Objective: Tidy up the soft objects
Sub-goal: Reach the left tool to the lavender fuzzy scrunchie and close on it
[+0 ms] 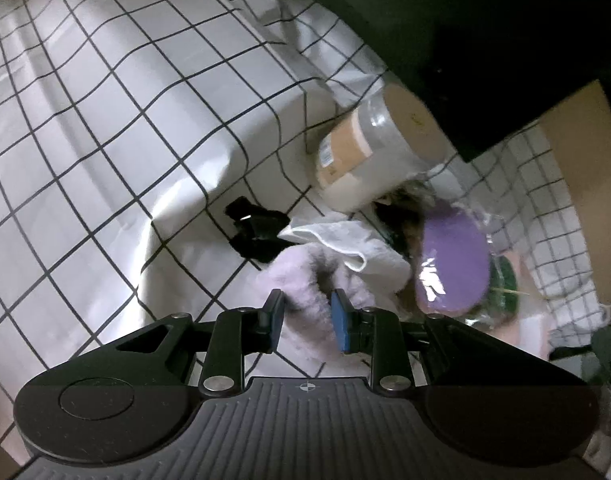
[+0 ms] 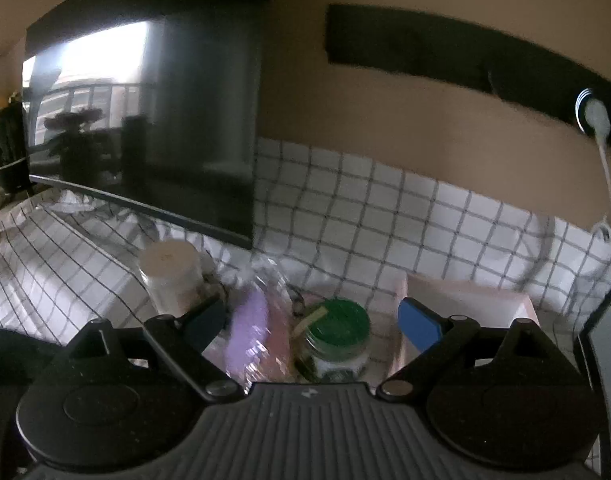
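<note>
In the left wrist view a fluffy pale pink soft item (image 1: 305, 280) lies on the checked cloth (image 1: 105, 120), partly under a white folded cloth (image 1: 345, 240). My left gripper (image 1: 307, 320) has its blue-padded fingers on either side of the pink item, narrowly apart; whether they grip it is unclear. A black soft item (image 1: 257, 232) lies just left of the pile. A purple wrapped sponge (image 1: 453, 260) lies to the right; it also shows in the right wrist view (image 2: 249, 332). My right gripper (image 2: 309, 320) is open wide and empty above the pile.
A lidded jar (image 1: 369, 152) lies tipped beside the pile. A green-lidded jar (image 2: 337, 336) stands by the sponge. A pink box (image 2: 465, 304) sits at the right. A dark screen (image 2: 145, 120) stands behind, and a white cable (image 2: 605, 168) hangs at the right.
</note>
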Available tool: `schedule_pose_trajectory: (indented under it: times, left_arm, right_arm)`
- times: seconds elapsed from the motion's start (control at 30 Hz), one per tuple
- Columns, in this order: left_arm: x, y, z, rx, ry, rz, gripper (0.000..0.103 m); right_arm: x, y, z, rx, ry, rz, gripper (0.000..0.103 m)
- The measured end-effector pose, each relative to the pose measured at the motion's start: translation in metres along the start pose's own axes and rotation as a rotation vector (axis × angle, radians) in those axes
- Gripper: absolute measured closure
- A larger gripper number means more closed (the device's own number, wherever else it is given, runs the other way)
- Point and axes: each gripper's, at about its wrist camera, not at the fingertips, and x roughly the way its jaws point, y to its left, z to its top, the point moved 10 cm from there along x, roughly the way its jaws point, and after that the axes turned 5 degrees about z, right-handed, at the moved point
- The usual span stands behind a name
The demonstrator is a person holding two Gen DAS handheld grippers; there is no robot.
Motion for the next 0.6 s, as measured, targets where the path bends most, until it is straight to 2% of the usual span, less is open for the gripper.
schedule_pose_trajectory:
  times: [0.1, 0.3, 0.43, 0.6]
  left_arm:
    - [0.009, -0.004, 0.002, 0.045, 0.002, 0.059, 0.071]
    - [0.023, -0.011, 0.002, 0.068, -0.009, 0.131, 0.070]
    - [0.030, -0.009, -0.006, 0.076, 0.006, 0.150, 0.070]
    - [0.018, -0.013, -0.004, 0.157, -0.088, 0.160, 0.078]
  right_arm:
    - [0.003, -0.011, -0.012, 0.011, 0.010, 0.015, 0.008]
    - [0.007, -0.012, -0.032, -0.035, 0.011, 0.079, 0.008]
    - [0.014, -0.009, -0.041, -0.078, 0.008, 0.120, 0.008]
    - [0.030, -0.011, -0.045, -0.094, 0.019, 0.167, 0.008]
